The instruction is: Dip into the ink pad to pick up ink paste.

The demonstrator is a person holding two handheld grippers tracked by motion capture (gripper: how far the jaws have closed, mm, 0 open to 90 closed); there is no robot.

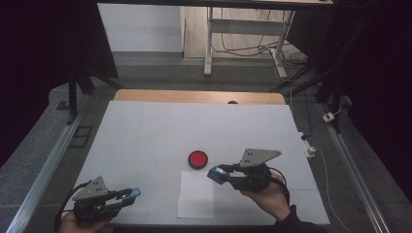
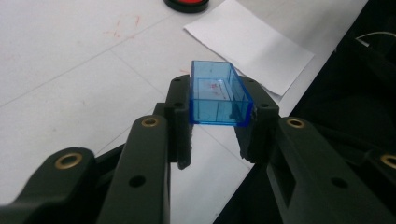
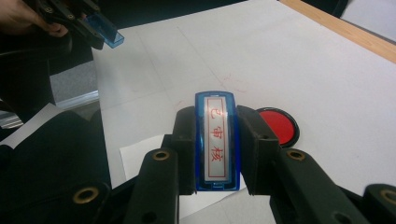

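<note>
Right gripper (image 1: 217, 174) up off the table, jaws clamped tight on a blue stamp (image 3: 216, 142), one jaw on each long side. In the right gripper view the stamp's face is turned up to the camera: a white strip with red characters inside a red border. Just past that gripper's tip, slightly to one side, sits the round red ink pad (image 1: 197, 158) in its black rim, close but not touching. Directly under and just behind the tip lies the white sheet of paper (image 1: 196, 194), flat on the white table (image 1: 145, 136).

Over at the near left, the left gripper (image 1: 132, 194) is closed too, pinching a clear blue cap (image 2: 217, 95), an open little box held by its two long walls, hollow side showing in the left gripper view. It is lifted clear of the table, and the paper's corner lies ahead of its jaws, with the ink pad farther on. The two grippers are well apart, tips pointing roughly towards each other across the paper.
</note>
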